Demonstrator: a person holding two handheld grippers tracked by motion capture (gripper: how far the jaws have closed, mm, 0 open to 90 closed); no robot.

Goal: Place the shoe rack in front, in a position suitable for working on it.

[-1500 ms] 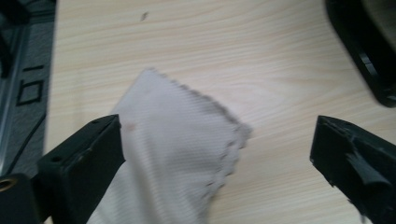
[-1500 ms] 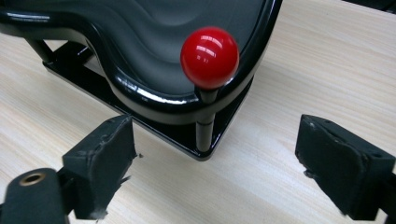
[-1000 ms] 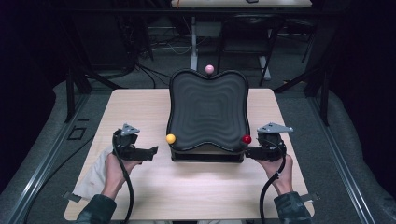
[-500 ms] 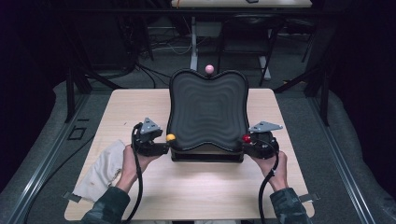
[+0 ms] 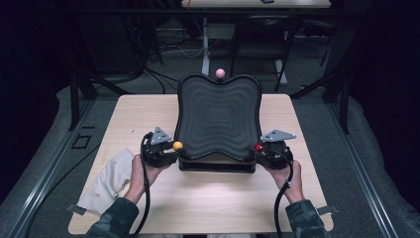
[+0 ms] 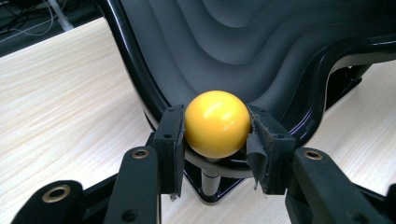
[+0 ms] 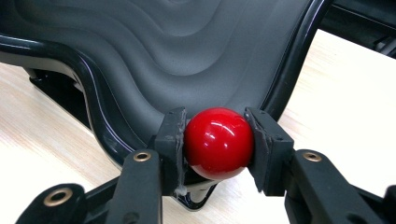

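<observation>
We have just closed in on the knobs: our left gripper (image 6: 215, 135) now clamps the yellow ball (image 6: 217, 123), our right gripper (image 7: 215, 142) the red ball (image 7: 218, 142), at the tilting board's (image 5: 218, 116) near corners on the tabletop (image 5: 148, 114). Steering looks ready to start; the pink ball (image 5: 220, 73) sits far.

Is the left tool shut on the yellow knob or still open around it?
Shut on it: in the left gripper view, both pads of the left tool press the sides of the yellow knob.
</observation>
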